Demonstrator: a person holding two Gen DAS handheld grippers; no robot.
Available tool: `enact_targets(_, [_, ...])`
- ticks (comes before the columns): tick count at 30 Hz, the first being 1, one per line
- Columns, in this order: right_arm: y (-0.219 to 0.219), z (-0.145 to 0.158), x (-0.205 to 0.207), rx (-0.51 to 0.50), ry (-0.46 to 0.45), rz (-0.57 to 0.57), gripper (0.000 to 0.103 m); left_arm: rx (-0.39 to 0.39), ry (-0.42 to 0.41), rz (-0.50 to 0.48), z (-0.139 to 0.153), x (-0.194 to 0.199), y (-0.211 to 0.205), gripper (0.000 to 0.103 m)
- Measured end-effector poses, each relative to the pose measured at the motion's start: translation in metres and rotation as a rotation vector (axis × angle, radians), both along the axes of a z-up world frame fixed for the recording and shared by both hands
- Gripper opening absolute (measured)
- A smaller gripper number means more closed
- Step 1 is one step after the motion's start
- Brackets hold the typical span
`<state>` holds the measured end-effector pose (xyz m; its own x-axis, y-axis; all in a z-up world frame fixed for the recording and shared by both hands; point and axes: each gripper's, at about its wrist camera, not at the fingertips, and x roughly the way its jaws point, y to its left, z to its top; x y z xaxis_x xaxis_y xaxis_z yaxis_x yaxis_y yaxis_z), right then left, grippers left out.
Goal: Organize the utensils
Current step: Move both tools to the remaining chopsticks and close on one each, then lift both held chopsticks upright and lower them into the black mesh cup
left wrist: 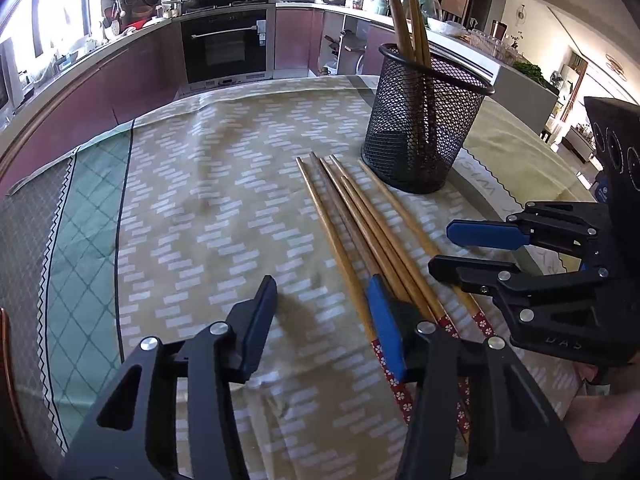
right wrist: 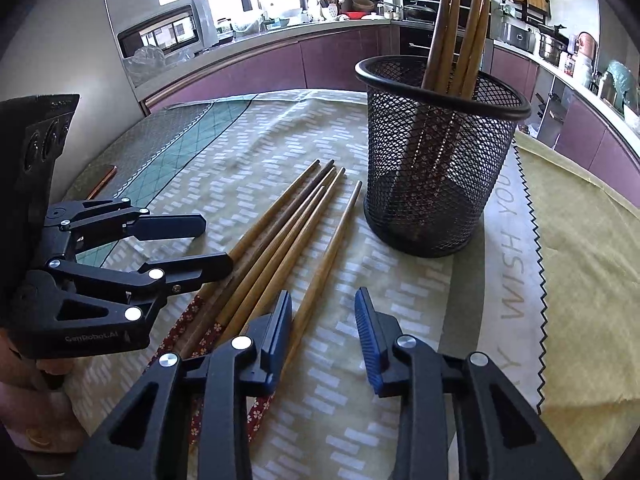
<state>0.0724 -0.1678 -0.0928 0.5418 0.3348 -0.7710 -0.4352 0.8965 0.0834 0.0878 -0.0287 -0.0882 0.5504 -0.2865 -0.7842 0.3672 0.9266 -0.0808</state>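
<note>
A round table draped in a patterned tablecloth (left wrist: 192,208) fills both views: beige with pale dashes across the middle, a green diamond band toward its left edge, and at the right edge a plain yellowish cloth (right wrist: 580,264) with a zigzag border and printed lettering. Behind the table runs a kitchen counter with purple cabinet fronts (right wrist: 260,68) and a built-in oven (left wrist: 224,46). Toward the far right part of the table stands a black mesh holder (left wrist: 424,120), upright, with several wooden chopsticks (right wrist: 460,36) standing in it, tips up and leaning together. Just beside the holder's base, on its left, a bundle of loose chopsticks (left wrist: 360,232) lies flat on the cloth, about six of them, roughly parallel, thin tips pointing toward the holder and red floral-patterned ends toward the near edge. The left gripper (left wrist: 320,320) hangs low over the near edge with its jaws spread wide, nothing between them; its right finger (left wrist: 386,332) sits over the patterned ends of the bundle, though contact cannot be judged. The right gripper (right wrist: 324,332) is likewise parted and empty, its left finger (right wrist: 276,336) over the rightmost chopsticks, its right one above bare cloth.
</note>
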Motion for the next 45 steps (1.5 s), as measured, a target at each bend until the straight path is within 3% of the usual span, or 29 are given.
enact_targets(6, [0.005,-0.001,0.003,-0.014,-0.013,-0.009,0.026,0.006,0.002,0.004,-0.002,0.011,-0.005,0.036])
enact_targets(11, [0.003,-0.001,0.007,0.03,0.007,-0.025,0.01,-0.005,0.011,0.033,-0.003,0.02,-0.005,0.013])
enact_targets(15, [-0.003,-0.002,0.008,0.079,0.026,-0.041,0.007,-0.042,0.024,0.068,-0.003,0.022,0.0,0.008])
enact_targets(19, [-0.009,-0.001,0.008,0.121,0.033,-0.053,0.006,-0.067,0.024,0.087,-0.002,0.018,0.005,0.008])
enact_targets(27, [-0.007,0.008,0.0,0.168,0.025,0.008,0.006,-0.094,0.02,0.034,0.003,-0.003,0.005,0.008])
enact_targets(39, [0.011,-0.002,0.012,0.111,0.064,0.024,0.006,-0.053,0.036,-0.019,-0.005,0.003,-0.003,0.01])
enact_targets(45, [0.007,0.002,0.01,0.133,0.047,0.025,0.006,-0.064,0.044,-0.002,-0.002,0.011,-0.004,0.007])
